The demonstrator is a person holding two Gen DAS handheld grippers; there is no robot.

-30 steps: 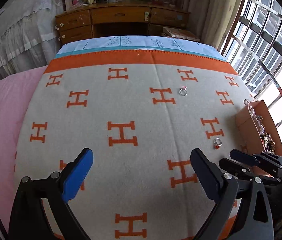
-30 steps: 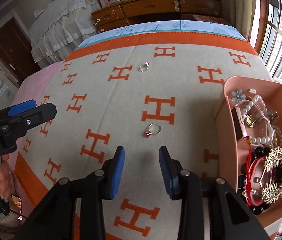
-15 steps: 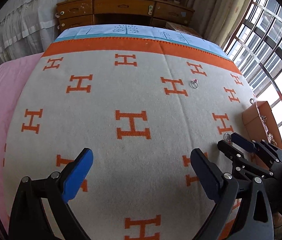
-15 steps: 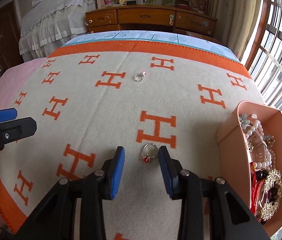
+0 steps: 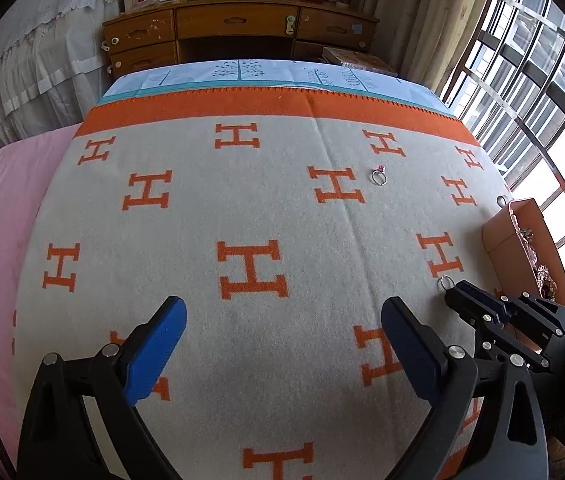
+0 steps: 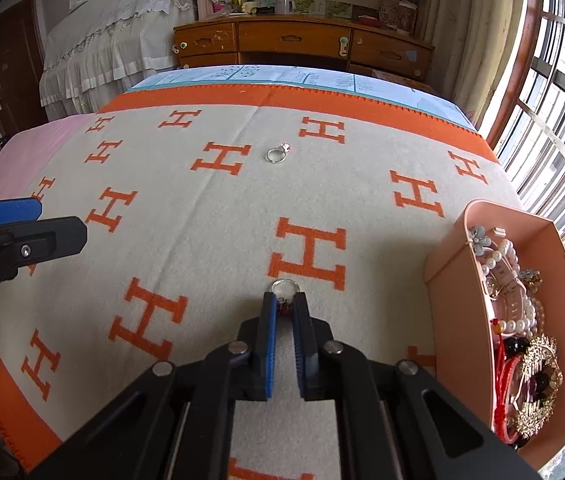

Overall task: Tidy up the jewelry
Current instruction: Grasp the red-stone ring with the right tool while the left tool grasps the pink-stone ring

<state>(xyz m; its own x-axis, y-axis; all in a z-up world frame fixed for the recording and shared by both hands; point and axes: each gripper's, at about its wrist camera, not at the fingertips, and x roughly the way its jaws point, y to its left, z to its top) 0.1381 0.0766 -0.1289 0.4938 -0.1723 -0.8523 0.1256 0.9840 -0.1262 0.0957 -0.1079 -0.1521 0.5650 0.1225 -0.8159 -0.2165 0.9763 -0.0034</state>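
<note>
A silver ring with a red stone (image 6: 285, 289) lies on the grey blanket with orange H marks (image 6: 210, 240). My right gripper (image 6: 285, 307) has its blue pads closed on the stone end of that ring, low on the blanket; its band (image 5: 445, 281) pokes out past the tips in the left wrist view. A second silver ring with a pink stone (image 6: 277, 153) lies farther back, also in the left wrist view (image 5: 378, 175). My left gripper (image 5: 282, 326) is open and empty above the blanket, left of the right gripper.
A pink box (image 6: 458, 280) holding pearls, bracelets and brooches stands at the blanket's right edge, seen also in the left wrist view (image 5: 500, 240). A wooden desk (image 5: 238, 32) stands beyond the bed. Windows (image 5: 542, 92) run along the right.
My right gripper moved forward and down to the red-stone ring and shut on it. The left gripper stayed open and drifted slightly.
</note>
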